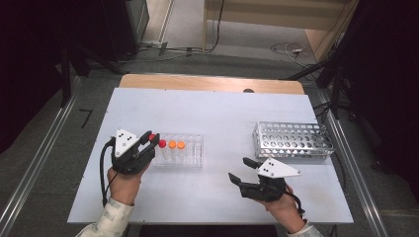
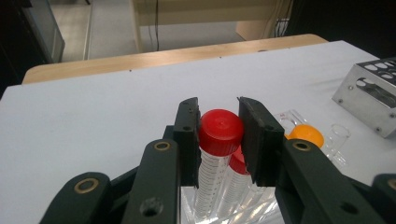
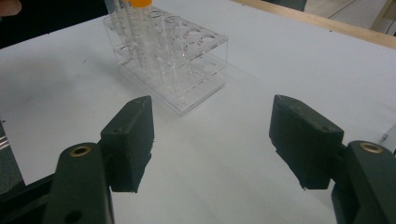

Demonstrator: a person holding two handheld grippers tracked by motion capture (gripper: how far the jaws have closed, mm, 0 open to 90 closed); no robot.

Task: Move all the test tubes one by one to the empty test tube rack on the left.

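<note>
A clear plastic tube rack [image 1: 180, 150] sits left of centre on the white table [image 1: 217, 113]. It holds two red-capped tubes at its left end and orange-capped tubes [image 1: 176, 145] beside them. My left gripper [image 1: 152, 140] is shut on the cap of a red-capped tube [image 2: 219, 133], which stands a little higher than the second red-capped tube [image 2: 238, 163] behind it. My right gripper [image 1: 240, 169] stands open over bare table, nothing between its jaws, and its view shows the rack [image 3: 177, 60] farther off with an orange-capped tube [image 3: 140, 3].
A perforated metal rack [image 1: 292, 140] stands at the right of the table, also visible as the metal rack [image 2: 373, 91] in the left gripper view. A wooden strip [image 1: 212, 83] runs along the far edge. Cables lie on the floor beyond.
</note>
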